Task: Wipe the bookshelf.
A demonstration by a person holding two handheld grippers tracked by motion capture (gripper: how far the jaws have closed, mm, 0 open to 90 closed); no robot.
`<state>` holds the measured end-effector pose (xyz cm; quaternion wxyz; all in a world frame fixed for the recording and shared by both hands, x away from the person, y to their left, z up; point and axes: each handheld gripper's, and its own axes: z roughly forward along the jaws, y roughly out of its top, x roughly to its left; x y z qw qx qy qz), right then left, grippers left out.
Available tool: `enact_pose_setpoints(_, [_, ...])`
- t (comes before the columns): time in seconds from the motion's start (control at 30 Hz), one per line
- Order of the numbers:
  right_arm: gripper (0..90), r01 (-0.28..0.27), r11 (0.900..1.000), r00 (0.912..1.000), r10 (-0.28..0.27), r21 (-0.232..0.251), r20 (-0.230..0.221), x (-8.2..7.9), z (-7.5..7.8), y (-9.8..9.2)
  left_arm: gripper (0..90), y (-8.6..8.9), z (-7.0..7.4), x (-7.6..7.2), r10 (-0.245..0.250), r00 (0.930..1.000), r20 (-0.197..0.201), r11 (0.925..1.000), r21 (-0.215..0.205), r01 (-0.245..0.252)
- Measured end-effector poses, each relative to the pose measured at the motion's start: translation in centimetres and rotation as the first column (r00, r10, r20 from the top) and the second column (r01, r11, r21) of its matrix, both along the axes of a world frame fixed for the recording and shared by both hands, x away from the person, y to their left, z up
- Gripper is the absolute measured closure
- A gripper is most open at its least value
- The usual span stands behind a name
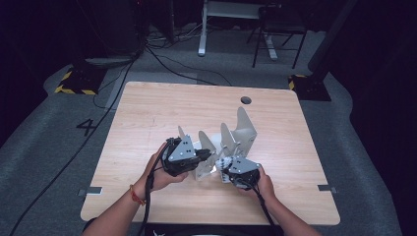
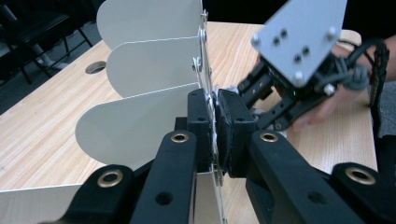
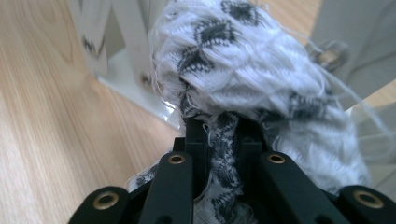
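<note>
Left gripper (image 2: 215, 135): I have it pinched on the rack's (image 1: 244, 132) upright spine plate, pads pressed flat on the thin metal, to keep the rack from sliding.
Right gripper (image 3: 218, 140): clamped on the white-and-black knitted cloth (image 3: 243, 74), a strand of it squeezed between the pads.
Cloth: bunched above my jaws, just beside the rack's base (I cannot tell if it touches).
Rack: white metal divider with rounded fins (image 2: 140, 70), standing on the wooden table (image 1: 162, 105).
Why so: one hand steadies, the other carries, probably towards a slot between fins.
</note>
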<state>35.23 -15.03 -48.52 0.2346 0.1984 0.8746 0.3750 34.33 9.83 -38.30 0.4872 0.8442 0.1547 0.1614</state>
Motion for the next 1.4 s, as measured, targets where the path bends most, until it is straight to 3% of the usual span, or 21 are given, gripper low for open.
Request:
enact_pose_setpoints(0.07, [80.6,-0.021,1.0,0.9994,0.021,-0.009,0.027,-0.5,0.2,0.3,84.5,0.0,0.0,0.0,-0.002,1.0,-0.003,1.0,0.0,0.002])
enact_pose_setpoints(0.17, [80.7,-0.051,0.996,0.9954,0.045,0.068,0.084,-1.3,2.0,0.6,84.5,0.0,0.0,0.1,-0.004,1.0,-0.007,1.0,-0.005,0.004])
enact_pose_setpoints(0.23, [80.7,-0.093,0.986,0.9873,0.073,0.137,0.141,-2.2,3.8,0.9,84.4,0.1,0.0,0.0,-0.005,1.0,-0.007,1.0,-0.003,0.005])
enact_pose_setpoints(0.33, [80.7,-0.136,0.983,0.9755,0.111,0.121,0.19,-2.8,5.0,1.6,84.5,0.2,0.0,0.1,-0.004,0.9999,-0.015,0.9999,-0.013,0.004])
enact_pose_setpoints(0.47, [80.3,-0.164,0.984,0.9745,0.152,0.066,0.165,-2.6,3.8,3.2,84.4,0.2,0.0,0.1,-0.003,0.9998,-0.018,0.9998,-0.02,0.003])
enact_pose_setpoints(0.53, [80.5,-0.155,0.987,0.974,0.146,0.04,0.174,-2.6,3.1,3.5,84.2,0.4,-0.1,0.3,-0.007,0.9996,-0.027,0.9996,-0.028,0.007])
enact_pose_setpoints(0.63, [80.6,-0.156,0.987,0.9816,0.15,0.041,0.118,-2.1,2.0,3.4,84.2,0.4,-0.1,0.4,-0.008,0.9995,-0.032,0.9993,-0.037,0.007])
enact_pose_setpoints(0.83, [80.6,-0.139,0.989,0.9896,0.141,-0.054,0.029,-1.4,-0.7,3.3,83.9,0.3,-0.1,0.2,-0.011,0.9997,-0.023,0.9994,-0.033,0.01])
enact_pose_setpoints(0.9, [80.6,-0.122,0.992,0.9921,0.123,-0.038,0.025,-1.1,-0.1,2.8,83.8,0.3,-0.1,0.2,-0.01,0.9997,-0.022,0.9994,-0.033,0.009])
enact_pose_setpoints(1.13, [80.6,-0.071,0.993,0.9887,0.057,0.097,0.139,-1.5,4.5,0.4,83.9,-0.4,-0.2,-0.1,-0.01,0.9997,-0.023,0.9987,-0.05,0.009])
enact_pose_setpoints(1.27, [80.6,-0.054,0.989,0.9888,0.034,0.138,0.146,-1.9,5.2,-0.6,83.9,-1.4,-0.3,-0.2,-0.017,0.9996,-0.022,0.9983,-0.057,0.016])
enact_pose_setpoints(1.4, [80.2,-0.146,0.98,0.9826,0.128,0.136,0.135,-3.0,4.7,0.1,84.0,-2.0,-0.3,-0.3,-0.041,0.9987,-0.03,0.997,-0.066,0.039])
